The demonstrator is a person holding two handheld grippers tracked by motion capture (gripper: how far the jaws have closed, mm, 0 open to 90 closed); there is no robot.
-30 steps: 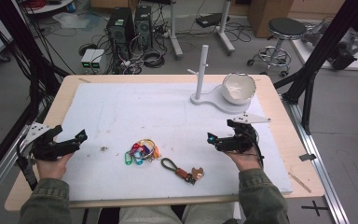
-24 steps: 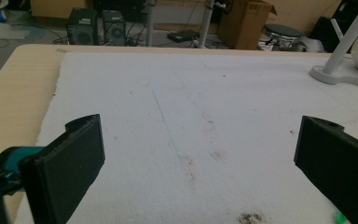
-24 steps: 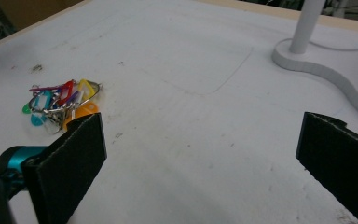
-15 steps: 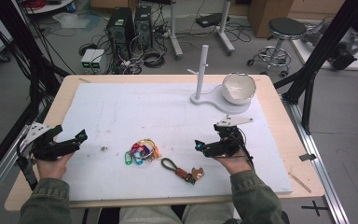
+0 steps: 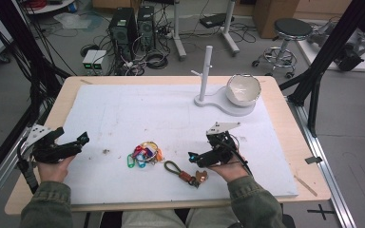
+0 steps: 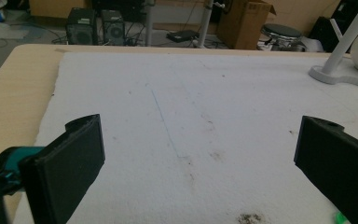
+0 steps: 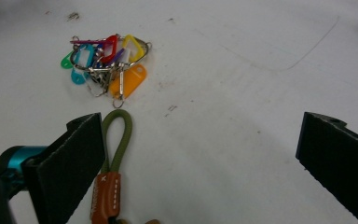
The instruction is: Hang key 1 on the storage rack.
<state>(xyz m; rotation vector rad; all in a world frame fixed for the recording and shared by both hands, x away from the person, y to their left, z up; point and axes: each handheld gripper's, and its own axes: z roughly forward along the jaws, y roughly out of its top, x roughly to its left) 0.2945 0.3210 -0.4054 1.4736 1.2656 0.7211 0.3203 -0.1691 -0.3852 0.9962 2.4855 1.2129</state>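
Observation:
A bunch of coloured key tags [image 5: 145, 154] [image 7: 107, 63] lies on the white mat [image 5: 138, 114], front of centre. Just to its right lies an olive loop strap with a brown leather band [image 5: 180, 173] [image 7: 114, 154]. My right gripper [image 5: 193, 158] [image 7: 200, 158] hangs open right beside the strap's far end. In the right gripper view the strap runs along the inner edge of the left jaw, and the tags lie ahead. My left gripper [image 5: 83, 140] [image 6: 198, 158] is open at the mat's left edge, over bare mat with nothing between its jaws.
A white stand with an upright peg [image 5: 206, 71] and a white bowl [image 5: 243, 89] on its base sit at the back right of the mat. Small dark specks [image 5: 106, 152] lie between the left gripper and the tags. Wooden table edge [image 5: 38, 199] frames the mat.
My right gripper has moved left and toward the table's front, ending beside the strap. The left gripper, the tags and the strap have stayed put.

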